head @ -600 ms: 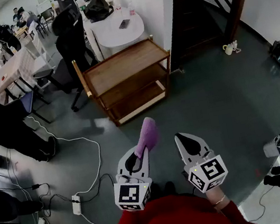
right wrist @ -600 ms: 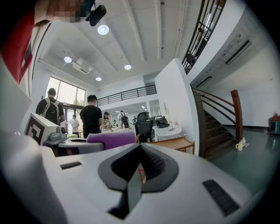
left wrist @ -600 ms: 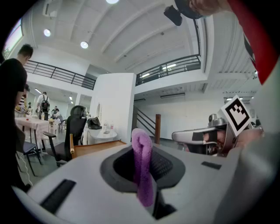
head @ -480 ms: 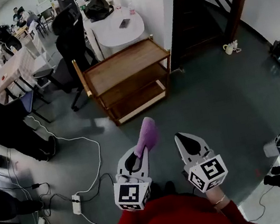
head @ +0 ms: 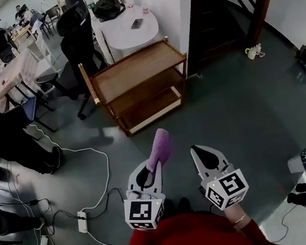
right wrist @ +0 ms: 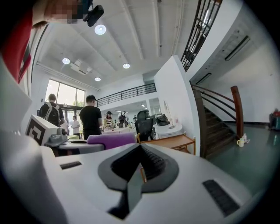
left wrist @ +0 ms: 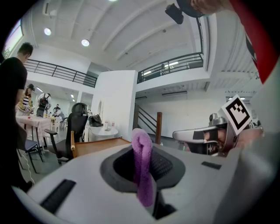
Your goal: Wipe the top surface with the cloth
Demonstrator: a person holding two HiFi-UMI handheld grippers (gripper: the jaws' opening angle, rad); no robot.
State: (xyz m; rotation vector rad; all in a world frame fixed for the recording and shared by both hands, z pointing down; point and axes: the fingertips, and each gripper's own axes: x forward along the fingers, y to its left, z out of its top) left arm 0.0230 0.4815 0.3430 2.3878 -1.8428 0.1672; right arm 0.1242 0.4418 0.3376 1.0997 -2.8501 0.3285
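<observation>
The purple cloth (head: 160, 146), fuzzy and folded into a thick roll, is pinched between the jaws of the left gripper (head: 153, 168) and sticks out past their tips. The top shelf (head: 135, 71) of the wooden cart (head: 122, 120), flat light-brown wood, lies well apart from it.

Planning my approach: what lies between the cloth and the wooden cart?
Only bare floor, in the head view; the cloth sits clamped in the left tool, the wooden cart ahead. A white cable lies off left.
</observation>
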